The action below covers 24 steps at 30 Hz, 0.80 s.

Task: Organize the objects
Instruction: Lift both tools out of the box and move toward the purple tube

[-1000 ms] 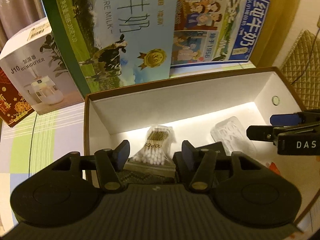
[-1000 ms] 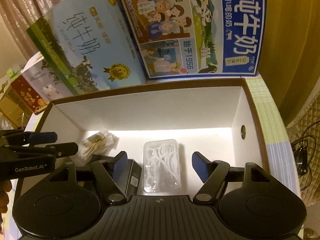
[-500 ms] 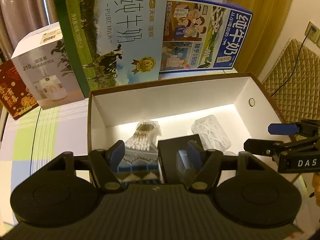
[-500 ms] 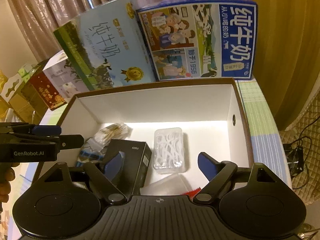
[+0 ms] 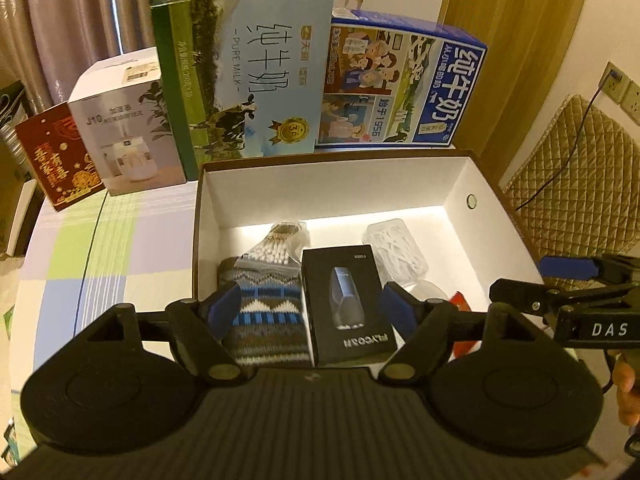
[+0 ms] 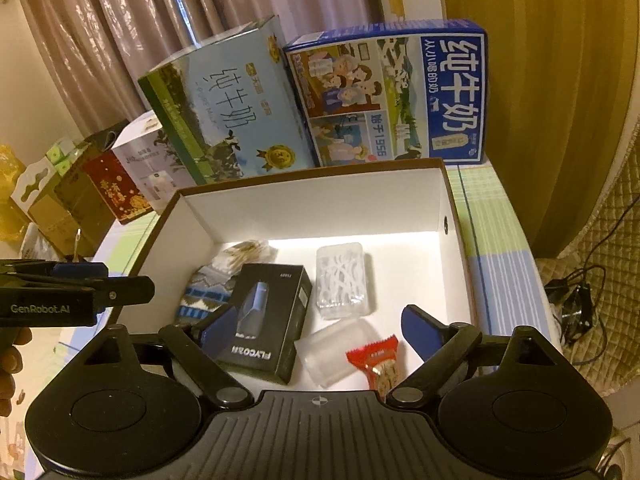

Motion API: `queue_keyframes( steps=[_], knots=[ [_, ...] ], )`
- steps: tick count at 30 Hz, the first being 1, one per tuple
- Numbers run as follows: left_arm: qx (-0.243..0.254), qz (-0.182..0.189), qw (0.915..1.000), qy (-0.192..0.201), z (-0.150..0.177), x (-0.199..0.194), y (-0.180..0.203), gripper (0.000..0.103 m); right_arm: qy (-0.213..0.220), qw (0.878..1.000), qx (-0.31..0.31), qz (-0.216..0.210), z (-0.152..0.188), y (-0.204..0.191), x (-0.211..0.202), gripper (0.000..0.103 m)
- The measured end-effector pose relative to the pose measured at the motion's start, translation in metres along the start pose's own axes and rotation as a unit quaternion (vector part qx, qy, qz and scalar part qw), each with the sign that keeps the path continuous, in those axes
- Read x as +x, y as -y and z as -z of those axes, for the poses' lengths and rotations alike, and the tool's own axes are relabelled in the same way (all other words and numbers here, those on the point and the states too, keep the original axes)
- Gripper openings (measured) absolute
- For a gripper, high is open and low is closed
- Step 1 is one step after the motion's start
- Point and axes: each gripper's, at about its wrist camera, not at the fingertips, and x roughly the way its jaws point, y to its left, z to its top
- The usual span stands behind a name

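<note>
Lifted the left gripper [image 5: 311, 300] up and back out of the open box [image 5: 340, 188] over the last second, jaws spread wide and holding nothing. Left the knitted sock [image 5: 266, 316] by the box's left wall, with the bag of cotton swabs [image 5: 278, 246] just behind it and touching. Beside those, brought far more of the black FLYCO carton [image 5: 346, 304] into sight than a second ago, lying flat against the sock's right edge. Further right, left the clear case of floss picks [image 5: 396, 250] on the box floor, with a clear plastic tub [image 6: 340, 344] and a red sweet wrapper [image 6: 376, 358] nearer the front wall. Raised the right gripper [image 6: 316, 326] in the same way, likewise parted wide and empty, above the front right of the box. Shifted none of the contents, as far as could be told. Judged the packing done or nearly so: all small items already inside, nothing gripped, both tools clear of the box; perhaps only a fresh item or closing remaining, though no lid seen.
</note>
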Motion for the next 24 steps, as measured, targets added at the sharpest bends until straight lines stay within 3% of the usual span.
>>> queue_keyframes(
  steps=[24],
  knots=[
    [-0.024,-0.005,0.9997,0.007,0.063,-0.085,0.023,0.08,0.022,1.0,0.01,-0.009,0.051,-0.016,-0.079,0.091]
  ],
)
